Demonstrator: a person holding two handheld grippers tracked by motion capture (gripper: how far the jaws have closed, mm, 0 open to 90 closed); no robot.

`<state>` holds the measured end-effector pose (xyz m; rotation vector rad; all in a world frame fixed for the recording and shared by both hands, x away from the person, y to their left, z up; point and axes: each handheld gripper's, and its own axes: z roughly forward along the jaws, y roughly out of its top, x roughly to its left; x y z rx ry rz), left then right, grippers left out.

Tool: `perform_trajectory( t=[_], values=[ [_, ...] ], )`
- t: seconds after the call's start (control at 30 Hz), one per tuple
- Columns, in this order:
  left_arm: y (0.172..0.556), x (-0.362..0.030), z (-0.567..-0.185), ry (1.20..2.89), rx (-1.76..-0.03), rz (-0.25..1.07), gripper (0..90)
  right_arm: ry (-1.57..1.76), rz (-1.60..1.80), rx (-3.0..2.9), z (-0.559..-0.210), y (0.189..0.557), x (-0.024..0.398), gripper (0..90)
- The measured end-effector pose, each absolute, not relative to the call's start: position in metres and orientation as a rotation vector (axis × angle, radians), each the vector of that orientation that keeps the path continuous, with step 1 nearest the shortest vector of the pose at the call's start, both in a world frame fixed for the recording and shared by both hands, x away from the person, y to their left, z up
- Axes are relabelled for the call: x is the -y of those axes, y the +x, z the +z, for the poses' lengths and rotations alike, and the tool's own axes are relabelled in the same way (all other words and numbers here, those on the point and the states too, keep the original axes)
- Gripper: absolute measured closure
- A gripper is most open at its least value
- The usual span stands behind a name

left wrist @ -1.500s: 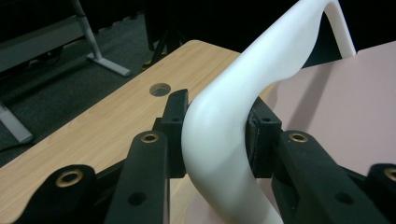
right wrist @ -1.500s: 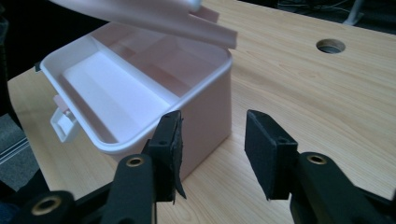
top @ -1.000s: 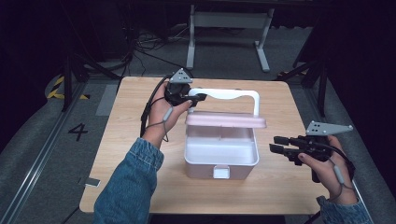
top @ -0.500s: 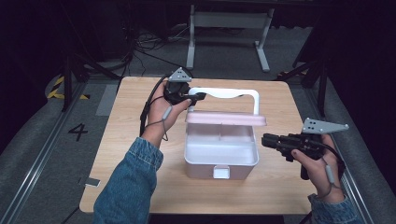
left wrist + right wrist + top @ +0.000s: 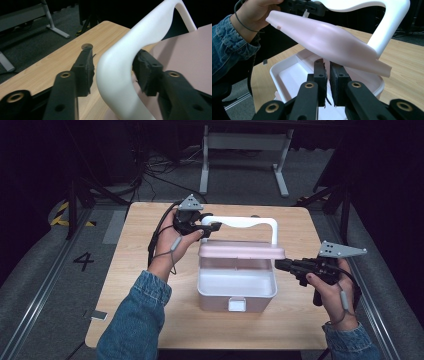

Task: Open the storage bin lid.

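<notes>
The white box (image 5: 237, 290) rests mid-table (image 5: 140, 285), its pink lid (image 5: 241, 250) raised. The left gripper (image 5: 113, 70) straddles the white handle (image 5: 117, 82), its fingers (image 5: 86, 68) unclamped, so slippage is possible. The right gripper (image 5: 326, 75), fingers nearly closed and empty, could be struck.

- Left tongs (image 5: 216, 226) reach forward, jaws spread apart, denim-sleeved forearm extended.
- Right tongs (image 5: 280, 264) point leftward, jaws nearly closed with a thin gap.
</notes>
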<state>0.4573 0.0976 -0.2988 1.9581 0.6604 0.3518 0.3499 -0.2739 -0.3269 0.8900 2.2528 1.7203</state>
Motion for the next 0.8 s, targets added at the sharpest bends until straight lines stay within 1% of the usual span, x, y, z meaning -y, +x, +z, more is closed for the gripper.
perform_trajectory(
  t=[0.03, 0.23, 0.33, 0.4, 0.5, 0.73, 0.77, 0.8],
  values=[
    [0.456, -0.099, -0.298, 1.945, -0.666, 0.343, 42.8, 0.885, 1.723, -2.255, -0.326, 0.351, 0.273, 85.1],
    [0.444, -0.110, -0.290, 1.934, -0.681, 0.356, 38.3, 0.879, 1.731, -2.254, -0.323, 0.354, 0.272, 85.4],
    [0.436, -0.119, -0.284, 1.915, -0.720, 0.389, 38.3, 0.876, 1.761, -2.243, -0.322, 0.356, 0.273, 84.7],
    [0.430, -0.125, -0.281, 1.899, -0.707, 0.422, 38.6, 0.881, 1.773, -2.239, -0.321, 0.357, 0.273, 84.3],
    [0.423, -0.133, -0.278, 1.860, -0.690, 0.419, 39.5, 0.876, 1.782, -2.226, -0.319, 0.359, 0.273, 84.3],
    [0.409, -0.146, -0.276, 1.875, -0.661, 0.431, 40.6, 0.875, 1.801, -2.211, -0.315, 0.362, 0.272, 84.6],
    [0.402, -0.150, -0.277, 1.883, -0.650, 0.461, 40.9, 0.874, 1.798, -2.205, -0.314, 0.363, 0.272, 85.1],
    [0.399, -0.152, -0.278, 1.886, -0.650, 0.457, 40.9, 0.873, 1.796, -2.203, -0.314, 0.363, 0.272, 85.3]
  ],
)
